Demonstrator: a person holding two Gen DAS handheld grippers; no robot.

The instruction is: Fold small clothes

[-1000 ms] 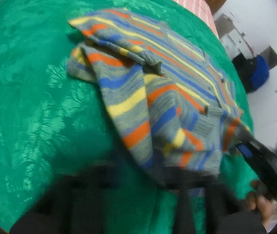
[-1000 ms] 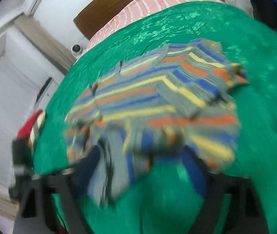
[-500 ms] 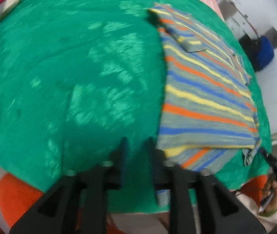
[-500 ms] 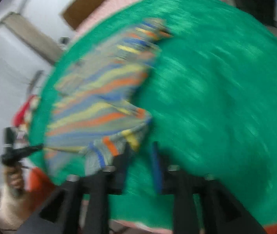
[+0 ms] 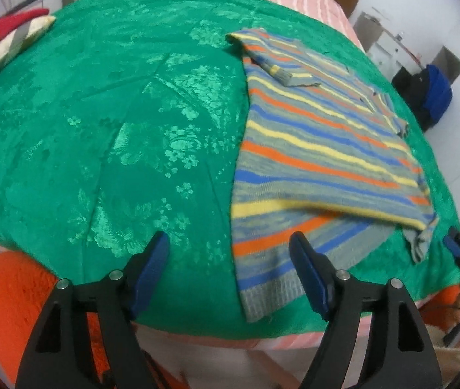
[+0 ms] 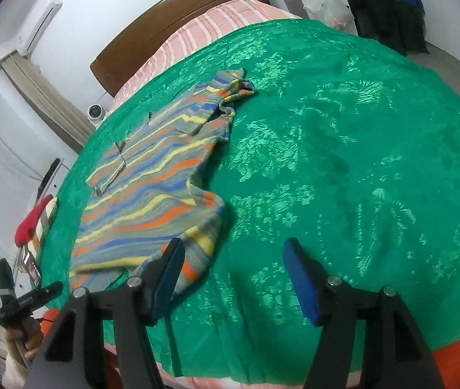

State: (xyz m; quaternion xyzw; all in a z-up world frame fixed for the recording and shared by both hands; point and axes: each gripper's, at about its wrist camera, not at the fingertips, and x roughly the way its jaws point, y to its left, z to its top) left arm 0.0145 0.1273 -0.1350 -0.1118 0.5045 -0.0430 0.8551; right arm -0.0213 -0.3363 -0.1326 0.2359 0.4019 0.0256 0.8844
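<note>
Green floral bedspread [image 5: 106, 123] covers the bed we are working on, with a pink striped sheet [image 6: 230, 22] and a brown headboard [image 6: 178, 22] beyond it. On it lies the striped knit sweater [image 5: 320, 149], spread toward the near edge and already doubled over itself: an upper layer sits on a lower one whose ribbed hem [image 5: 269, 295] sticks out toward us.

We hold both tools wide apart and empty. Our left gripper [image 5: 230, 253] hovers over the hem corner with one finger over the cloth and the other over bare bedspread; our right gripper [image 6: 233, 259] has its left finger just at the sweater's near corner [image 6: 197, 253].

We judge that one fold is laid and we are between grasps. Next we would need to pick two fresh points, likely along one side edge, and pinch both layers together so the fold does not slide open.

From the left wrist we see the layered hem clearly; from the right wrist we see instead the rumpled sleeve [image 6: 233, 94] bunched at the far end, which wants smoothing. A red and striped garment [image 5: 3, 39] waits at the bedspread's left edge.
</note>
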